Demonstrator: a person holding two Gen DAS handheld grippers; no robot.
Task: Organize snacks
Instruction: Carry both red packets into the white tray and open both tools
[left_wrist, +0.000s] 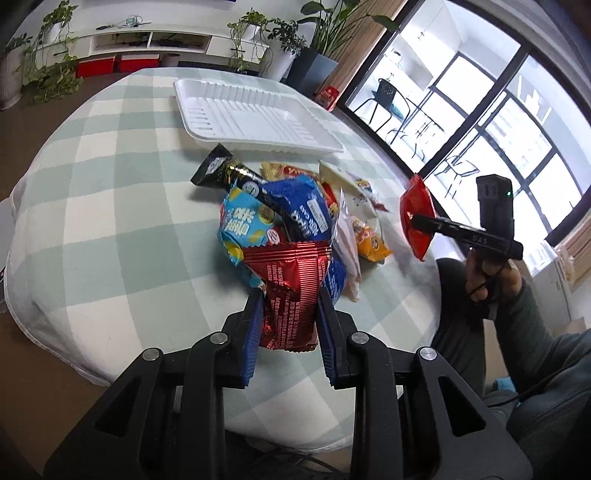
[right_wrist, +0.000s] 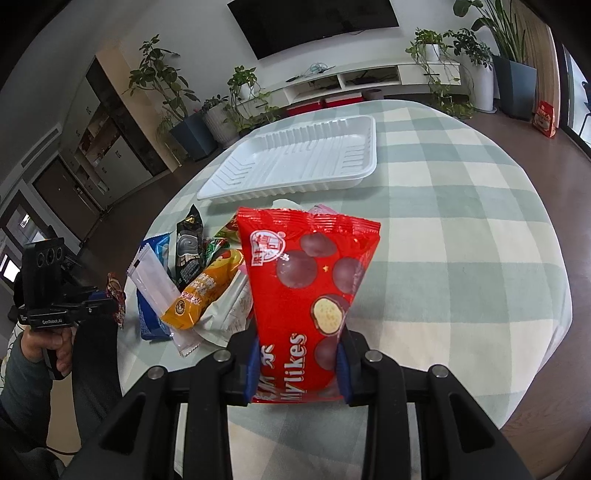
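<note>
Fingers (left_wrist: 255, 332) of my left gripper (left_wrist: 290, 295) are clamping one dark red packet (left_wrist: 291, 295); right gripper (right_wrist: 297, 350) is pinching one Mylikes bag (right_wrist: 306, 280). One white tray (left_wrist: 258, 114) is sitting empty on the tabletop (left_wrist: 110, 206) beyond the snack pile (left_wrist: 295, 210).

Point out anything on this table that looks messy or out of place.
The snack packets lie in a jumbled, overlapping heap on the checked tablecloth, while the white ribbed plastic tray beside them holds nothing. Nothing looks torn or spilled.
</note>
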